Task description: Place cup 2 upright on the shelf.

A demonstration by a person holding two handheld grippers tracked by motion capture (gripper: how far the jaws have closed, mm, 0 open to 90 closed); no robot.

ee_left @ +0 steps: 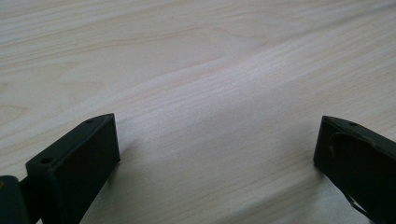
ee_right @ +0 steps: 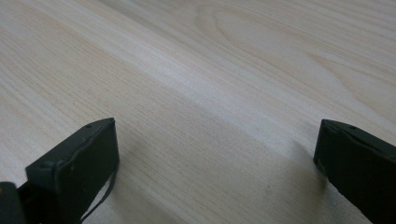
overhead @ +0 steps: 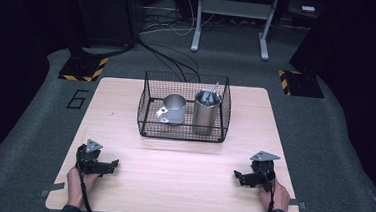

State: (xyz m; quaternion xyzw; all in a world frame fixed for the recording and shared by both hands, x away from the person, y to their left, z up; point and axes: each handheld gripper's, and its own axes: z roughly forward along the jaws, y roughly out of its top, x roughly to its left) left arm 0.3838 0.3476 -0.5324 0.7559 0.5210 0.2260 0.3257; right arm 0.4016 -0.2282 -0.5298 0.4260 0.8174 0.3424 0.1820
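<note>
A black wire basket (overhead: 147,128) stands at the middle back of the light wooden table (overhead: 181,170). Inside it are a short metal mug (overhead: 174,108) with a handle on the left and a taller metal tumbler (overhead: 205,112) holding several utensils. My left gripper (overhead: 113,164) rests on the table near its front left, held by a hand, jaws pointing right. My right gripper (overhead: 236,176) rests near the front right, jaws pointing left. In the left gripper view my left gripper (ee_left: 217,140) is open over bare wood; in the right gripper view my right gripper (ee_right: 217,140) is open over bare wood too.
Bare table stretches between the two grippers and up to the basket. Beyond the table, cables (overhead: 169,54) lie on the grey floor, with a grey stand (overhead: 232,19) at the back and yellow-black striped bases (overhead: 83,68) at either side.
</note>
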